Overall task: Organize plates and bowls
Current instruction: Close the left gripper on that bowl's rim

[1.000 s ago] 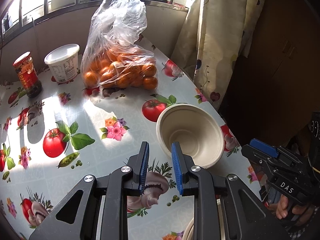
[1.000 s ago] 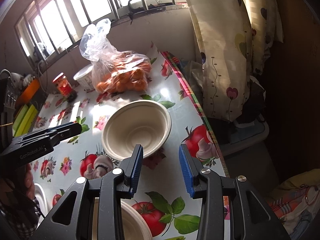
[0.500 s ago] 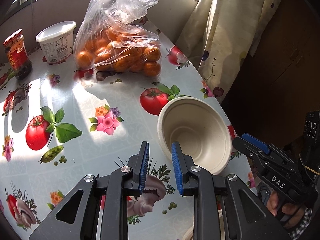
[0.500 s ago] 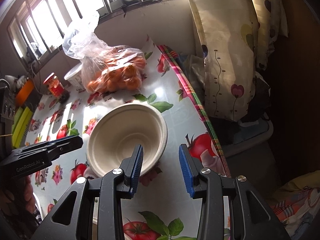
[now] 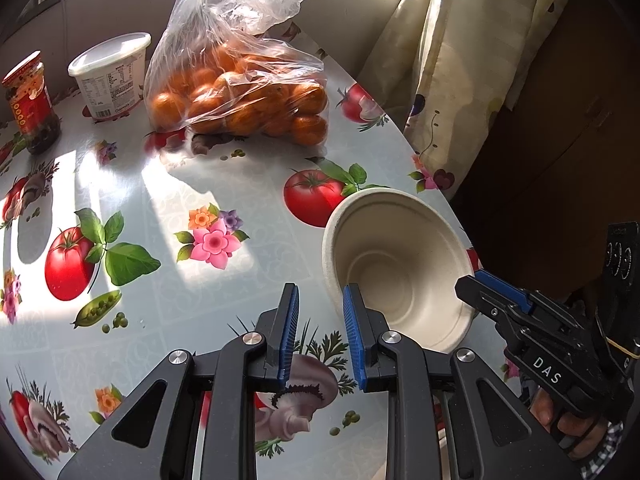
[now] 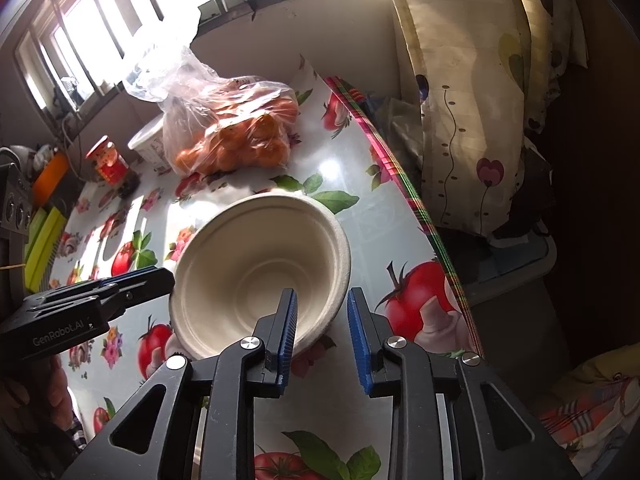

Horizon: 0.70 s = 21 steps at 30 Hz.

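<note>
A beige paper bowl (image 5: 396,264) stands upright near the table's right edge; it also shows in the right wrist view (image 6: 256,268). My left gripper (image 5: 320,316) is open and empty, just left of the bowl's near rim. My right gripper (image 6: 322,320) is open, its jaws on either side of the bowl's near right rim, left finger inside the bowl. It shows from the side in the left wrist view (image 5: 492,292). The left gripper shows in the right wrist view (image 6: 132,284) beside the bowl's left rim.
A plastic bag of oranges (image 5: 244,92) lies at the back of the table, with a white tub (image 5: 110,76) and a red-labelled jar (image 5: 30,104) to its left. The flowered tablecloth (image 5: 160,208) ends at a curtain (image 6: 460,92) on the right.
Both grippers have moved forward to the bowl. The right gripper's jaws now straddle its near rim. The bowl has not moved.
</note>
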Motion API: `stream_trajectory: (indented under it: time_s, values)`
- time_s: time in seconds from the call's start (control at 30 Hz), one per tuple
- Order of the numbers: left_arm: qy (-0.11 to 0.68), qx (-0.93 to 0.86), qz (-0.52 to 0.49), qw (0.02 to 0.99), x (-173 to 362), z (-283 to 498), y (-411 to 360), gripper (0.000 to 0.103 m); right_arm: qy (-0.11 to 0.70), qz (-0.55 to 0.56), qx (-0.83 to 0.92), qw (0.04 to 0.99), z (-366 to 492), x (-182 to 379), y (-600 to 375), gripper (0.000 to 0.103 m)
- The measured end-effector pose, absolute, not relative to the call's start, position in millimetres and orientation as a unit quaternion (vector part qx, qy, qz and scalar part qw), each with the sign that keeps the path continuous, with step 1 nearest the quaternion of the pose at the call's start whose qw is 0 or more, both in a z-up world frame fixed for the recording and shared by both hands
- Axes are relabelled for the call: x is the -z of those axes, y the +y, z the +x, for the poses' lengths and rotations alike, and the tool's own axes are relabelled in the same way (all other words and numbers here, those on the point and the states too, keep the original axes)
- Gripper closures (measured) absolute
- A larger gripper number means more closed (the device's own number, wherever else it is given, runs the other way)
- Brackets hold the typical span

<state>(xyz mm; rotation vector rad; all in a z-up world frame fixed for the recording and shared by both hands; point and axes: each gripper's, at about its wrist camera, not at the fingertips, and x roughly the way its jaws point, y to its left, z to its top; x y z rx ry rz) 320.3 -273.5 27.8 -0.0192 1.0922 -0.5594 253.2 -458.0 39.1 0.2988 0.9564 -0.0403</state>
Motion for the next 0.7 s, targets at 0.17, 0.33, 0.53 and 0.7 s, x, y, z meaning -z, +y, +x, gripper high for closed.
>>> stream_trajectory:
  time_s: [0.17,0.33,0.53,0.7]
  values:
    - [0.514,0.265,-0.007,0.816,-26.3,320.3,-277.2,0.085,0.457,0.144,0.022,0.877,253.8,-38.6,-458.5,0.085]
    - [0.512,0.266,-0.004,0.817,-25.6,319.5,-279.4,0.088,0.458,0.147,0.022,0.877,254.4,-37.8,-459.6,0.086]
    - [0.509,0.266,0.000,0.818,-25.3,318.7,-281.6,0.089,0.457,0.148,0.023,0.877,254.7,-37.0,-460.1,0.087]
    - [0.510,0.263,-0.004,0.819,-23.7,320.2,-280.5,0.090,0.457,0.148,0.022,0.877,254.9,-36.9,-460.3,0.087]
